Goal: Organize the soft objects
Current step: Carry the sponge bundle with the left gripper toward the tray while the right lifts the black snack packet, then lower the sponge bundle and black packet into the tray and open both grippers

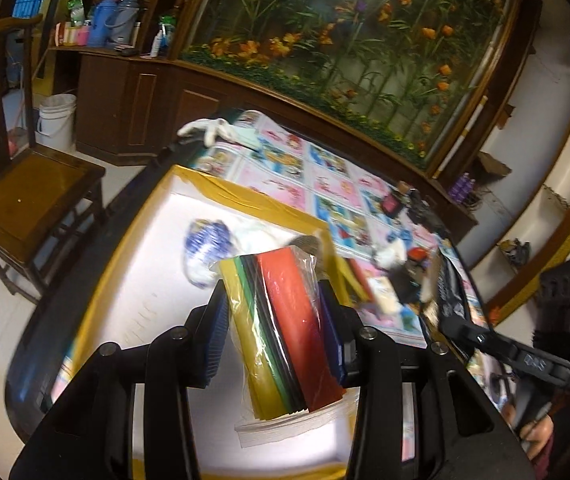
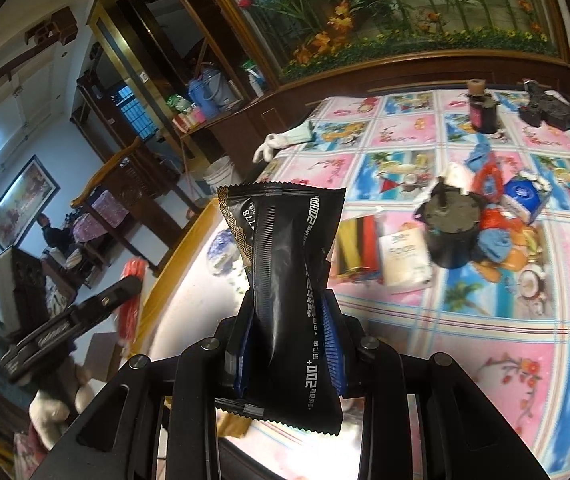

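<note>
The left gripper (image 1: 277, 332) squeezes a bagged pack of coloured sheets (image 1: 285, 332) between its fingers (light, bendy, slippery wrap). The right gripper (image 2: 291, 348) pinches a soft black packet (image 2: 289, 300) at its middle.

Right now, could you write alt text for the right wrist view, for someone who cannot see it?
The right gripper pinches a black foil packet above a white tray with a yellow rim. Beyond lies a colourful tablecloth with scattered items.

Bright overhead glare on white tray (image 1: 133, 264), motion blur, dark fisheye corners.
</note>
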Demonstrator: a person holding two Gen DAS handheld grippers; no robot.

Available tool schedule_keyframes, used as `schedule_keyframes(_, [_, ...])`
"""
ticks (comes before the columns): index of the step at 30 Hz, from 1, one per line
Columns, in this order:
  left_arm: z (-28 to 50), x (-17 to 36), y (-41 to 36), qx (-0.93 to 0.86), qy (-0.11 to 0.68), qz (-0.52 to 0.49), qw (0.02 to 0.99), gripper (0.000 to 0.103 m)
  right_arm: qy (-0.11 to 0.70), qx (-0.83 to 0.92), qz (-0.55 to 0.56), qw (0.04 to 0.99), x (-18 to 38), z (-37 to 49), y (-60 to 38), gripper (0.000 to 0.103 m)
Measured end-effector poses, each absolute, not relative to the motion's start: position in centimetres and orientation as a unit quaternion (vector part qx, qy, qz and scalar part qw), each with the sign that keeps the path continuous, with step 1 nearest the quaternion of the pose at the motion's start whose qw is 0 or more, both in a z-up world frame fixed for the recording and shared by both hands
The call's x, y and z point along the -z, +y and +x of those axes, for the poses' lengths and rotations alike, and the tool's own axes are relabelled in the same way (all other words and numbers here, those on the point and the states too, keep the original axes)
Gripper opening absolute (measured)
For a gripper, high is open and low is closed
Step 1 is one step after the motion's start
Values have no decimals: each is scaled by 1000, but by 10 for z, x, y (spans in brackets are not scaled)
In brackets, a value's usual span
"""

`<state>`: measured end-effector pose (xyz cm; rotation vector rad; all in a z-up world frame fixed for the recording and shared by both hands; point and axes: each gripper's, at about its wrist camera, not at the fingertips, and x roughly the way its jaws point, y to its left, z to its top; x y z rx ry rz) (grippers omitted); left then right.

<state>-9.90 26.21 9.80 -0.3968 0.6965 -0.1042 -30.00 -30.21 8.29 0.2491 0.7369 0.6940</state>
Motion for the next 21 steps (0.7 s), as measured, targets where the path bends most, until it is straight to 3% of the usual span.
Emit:
schedule_keyframes(12, [-11, -58, 296, -21, 405, -182, 896, 42, 407, -384, 76, 825, -62, -268, -193, 30])
schedule_keyframes(15, [-10, -57, 303, -13, 407, -211, 888, 52, 419, -388, 59, 819, -54, -264, -164, 30])
schedule_keyframes(21, [-33, -79, 304, -12, 381, -213, 900, 52, 442, -384, 36, 810, -35, -250, -129, 38])
